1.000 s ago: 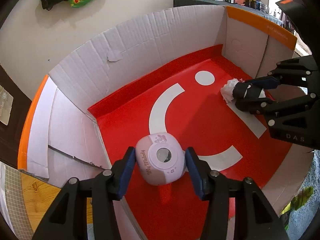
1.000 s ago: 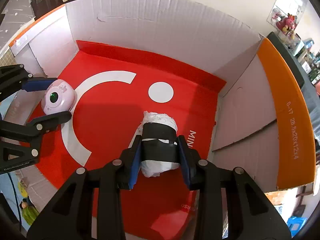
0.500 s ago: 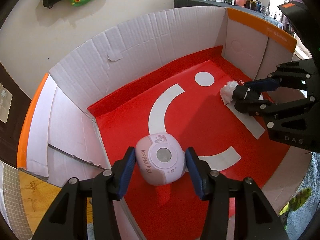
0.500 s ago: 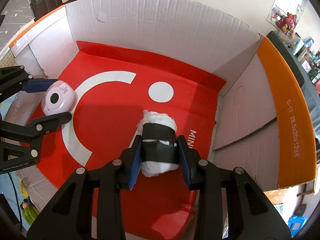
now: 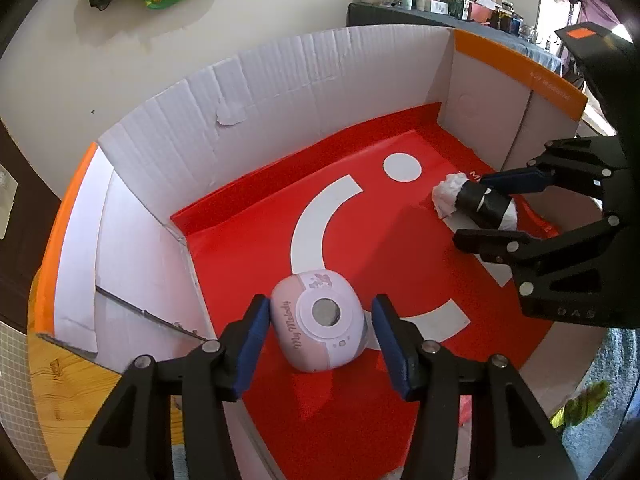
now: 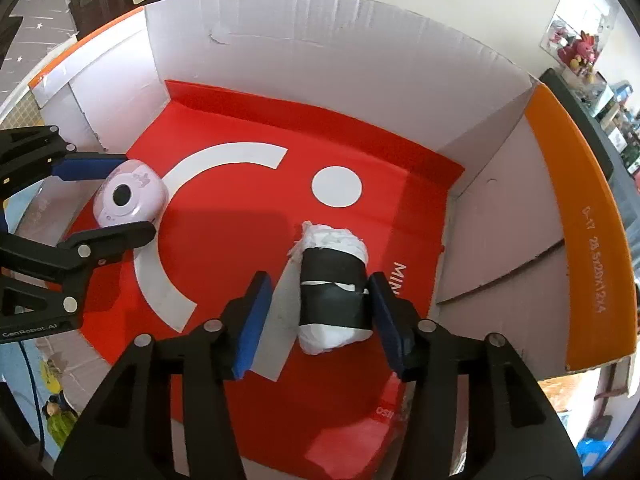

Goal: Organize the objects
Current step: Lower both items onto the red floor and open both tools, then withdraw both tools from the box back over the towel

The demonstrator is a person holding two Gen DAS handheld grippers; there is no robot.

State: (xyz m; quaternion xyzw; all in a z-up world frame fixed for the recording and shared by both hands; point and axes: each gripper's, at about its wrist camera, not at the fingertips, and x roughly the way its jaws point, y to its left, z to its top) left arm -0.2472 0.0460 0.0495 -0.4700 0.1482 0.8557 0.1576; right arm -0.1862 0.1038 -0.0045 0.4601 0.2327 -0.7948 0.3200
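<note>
A pink My Melody toy camera (image 5: 320,320) lies on the red floor of an open cardboard box (image 5: 280,92). My left gripper (image 5: 320,340) is open around it, gaps showing on both sides. A white paper bundle wrapped in black tape (image 6: 334,286) lies on the floor further right. My right gripper (image 6: 320,312) is open around it, its right pad close and its left pad well apart. The toy camera (image 6: 128,194) and left gripper (image 6: 108,200) show at the left in the right wrist view; the bundle (image 5: 476,202) and right gripper (image 5: 492,208) show at the right in the left wrist view.
The box has white inner walls (image 6: 320,60) and orange-edged flaps (image 6: 580,220). A wooden surface (image 5: 60,392) lies outside at the lower left. A shelf of small items (image 5: 440,0) stands behind the box.
Both grippers have opened. The toy camera and the taped bundle were held and now rest on the box floor between the spread fingers.
</note>
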